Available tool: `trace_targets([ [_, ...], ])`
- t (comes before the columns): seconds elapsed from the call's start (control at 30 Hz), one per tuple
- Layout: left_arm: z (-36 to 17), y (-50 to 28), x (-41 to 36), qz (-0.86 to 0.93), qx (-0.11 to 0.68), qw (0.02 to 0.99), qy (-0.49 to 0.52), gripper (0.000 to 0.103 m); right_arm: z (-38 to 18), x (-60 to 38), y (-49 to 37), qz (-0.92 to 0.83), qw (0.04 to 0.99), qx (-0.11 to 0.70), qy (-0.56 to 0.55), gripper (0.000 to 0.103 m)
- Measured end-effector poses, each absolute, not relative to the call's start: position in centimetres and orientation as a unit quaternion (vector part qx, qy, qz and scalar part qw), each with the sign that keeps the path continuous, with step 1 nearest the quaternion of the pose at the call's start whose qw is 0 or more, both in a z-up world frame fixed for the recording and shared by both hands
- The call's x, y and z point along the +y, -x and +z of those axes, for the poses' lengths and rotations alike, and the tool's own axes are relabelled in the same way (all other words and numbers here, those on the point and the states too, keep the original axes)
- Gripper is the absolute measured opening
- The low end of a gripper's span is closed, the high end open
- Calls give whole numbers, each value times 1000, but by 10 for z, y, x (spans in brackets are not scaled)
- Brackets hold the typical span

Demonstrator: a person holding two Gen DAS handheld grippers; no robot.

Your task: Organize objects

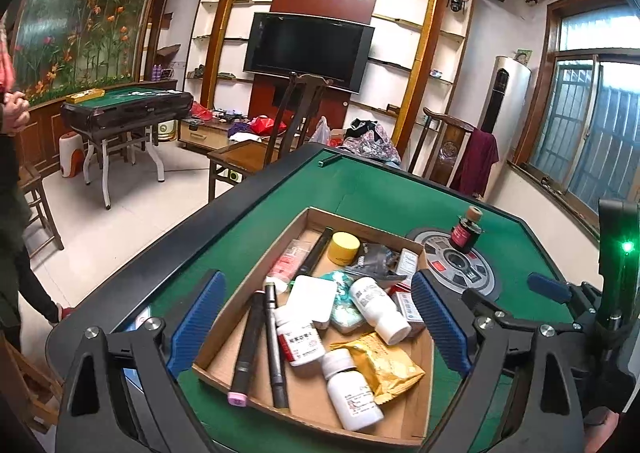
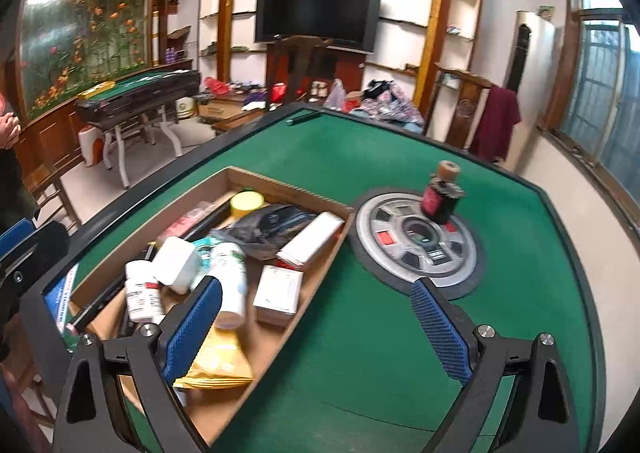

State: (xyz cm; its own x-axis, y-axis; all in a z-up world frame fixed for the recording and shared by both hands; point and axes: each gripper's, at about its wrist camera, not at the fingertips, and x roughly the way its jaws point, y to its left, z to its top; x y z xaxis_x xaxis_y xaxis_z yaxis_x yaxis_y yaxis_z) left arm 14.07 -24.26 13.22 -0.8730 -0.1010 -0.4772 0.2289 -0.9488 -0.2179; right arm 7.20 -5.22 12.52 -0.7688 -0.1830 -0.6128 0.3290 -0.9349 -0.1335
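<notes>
An open cardboard box point(image 1: 376, 231) point(image 2: 288, 189) lies on the green table point(image 1: 380, 185) point(image 2: 320, 149). It holds white pill bottles point(image 1: 380, 309), two dark markers point(image 1: 248, 349), a yellow jar point(image 1: 343, 248) point(image 2: 247, 203), small cartons point(image 2: 280, 293) and a gold pouch point(image 1: 384, 369) point(image 2: 220, 365). A dark bottle with a tan cap point(image 1: 466, 233) point(image 2: 440, 197) stands upright on the table's round centre dial point(image 2: 416, 253). My left gripper point(image 1: 318, 285) hangs open above the box, holding nothing. My right gripper point(image 2: 316, 287) is open over the box's right edge and the felt, empty.
A small black tube point(image 1: 332, 161) lies near the table's far rim. A person point(image 1: 12, 113) stands at the left by a second green-topped table point(image 1: 124, 105). Wooden chairs point(image 1: 296, 109) stand beyond the table, one draped with a maroon cloth point(image 1: 480, 157).
</notes>
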Motion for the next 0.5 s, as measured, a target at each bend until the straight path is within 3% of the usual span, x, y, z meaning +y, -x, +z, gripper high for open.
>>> trace_targets([
  [0.4,143,-145,-215,-964,97,105,-224,94,124,-27,-78,-940,121,113,-299,103],
  [0.5,151,-153,-207,-970,68,132,-195,101,123,-24,-79,-939,129,105,-302,103],
])
